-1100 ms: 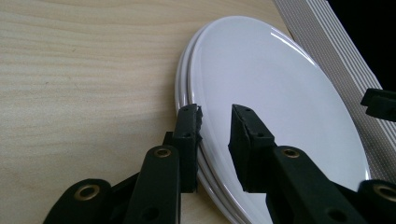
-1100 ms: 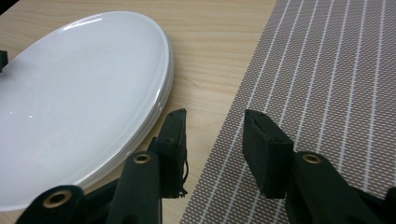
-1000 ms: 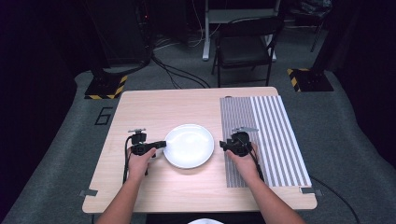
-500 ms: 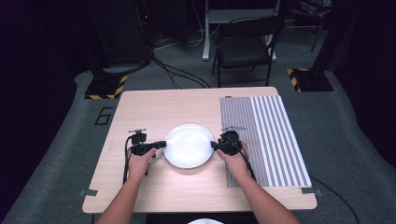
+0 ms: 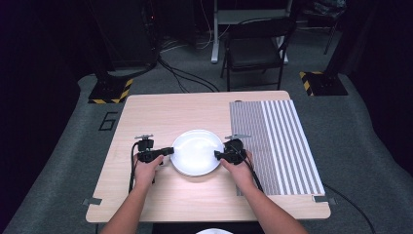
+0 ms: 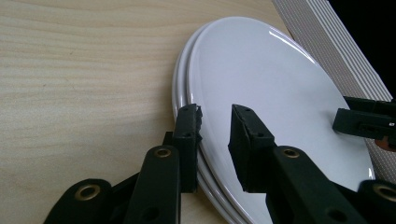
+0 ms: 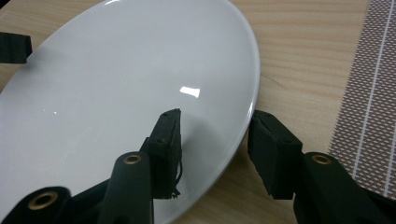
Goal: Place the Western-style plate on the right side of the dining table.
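The room is dark; a grey carpet floor (image 5: 58,161), a black folding chair (image 5: 255,51) and loose cables (image 5: 187,80) lie behind the wooden tabletop (image 5: 175,109).

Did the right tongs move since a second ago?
Yes. The right tongs slid left, off the striped mat and onto the rim of the white plate. Their jaws have just been opening, with the plate's rim between them.

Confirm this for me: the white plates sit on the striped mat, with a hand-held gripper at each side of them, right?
Not quite. The white plates sit on the bare wooden table, beside the striped mat, as the high view shows. The left hand-held gripper and right hand-held gripper are indeed at either side.
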Available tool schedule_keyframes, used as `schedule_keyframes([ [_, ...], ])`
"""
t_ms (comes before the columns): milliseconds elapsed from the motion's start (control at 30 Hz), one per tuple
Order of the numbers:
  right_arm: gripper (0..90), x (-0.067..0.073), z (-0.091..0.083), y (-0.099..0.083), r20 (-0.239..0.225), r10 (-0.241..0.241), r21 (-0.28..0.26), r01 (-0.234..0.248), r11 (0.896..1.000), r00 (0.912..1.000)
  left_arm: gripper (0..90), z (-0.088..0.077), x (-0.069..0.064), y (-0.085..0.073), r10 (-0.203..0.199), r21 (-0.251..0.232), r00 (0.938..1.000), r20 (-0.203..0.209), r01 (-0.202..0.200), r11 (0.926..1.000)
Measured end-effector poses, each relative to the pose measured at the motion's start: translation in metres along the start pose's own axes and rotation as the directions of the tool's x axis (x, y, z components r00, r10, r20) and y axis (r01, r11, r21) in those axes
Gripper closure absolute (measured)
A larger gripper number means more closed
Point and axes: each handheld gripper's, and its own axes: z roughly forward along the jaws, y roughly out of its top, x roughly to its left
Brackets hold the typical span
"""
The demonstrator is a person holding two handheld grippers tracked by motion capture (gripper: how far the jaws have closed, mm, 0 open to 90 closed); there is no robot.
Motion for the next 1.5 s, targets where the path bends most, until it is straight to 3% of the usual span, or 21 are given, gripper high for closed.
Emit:
schedule_keyframes([
  [367, 56.0, 0.0, 0.0, 0.0, 0.003, 0.043, -0.006, -0.043, 0.999, 0.9991, 72.2, 0.001, -0.004, -0.001, 0.01, -0.008, 0.9998, -0.018, -0.01, 0.9999],
  [700, 57.7, 0.0, -0.003, 0.0, 0.007, 0.05, -0.016, -0.05, 0.999, 0.9987, 72.3, 0.002, -0.005, -0.002, 0.017, -0.008, 0.9997, -0.017, -0.017, 0.9998],
  [1500, 59.1, -0.021, -0.022, 0.006, 0.031, 0.079, -0.06, -0.077, 0.995, 0.9964, 71.5, 0.019, -0.02, -0.006, 0.034, 0.013, 0.9982, 0.049, -0.035, 0.9993],
])
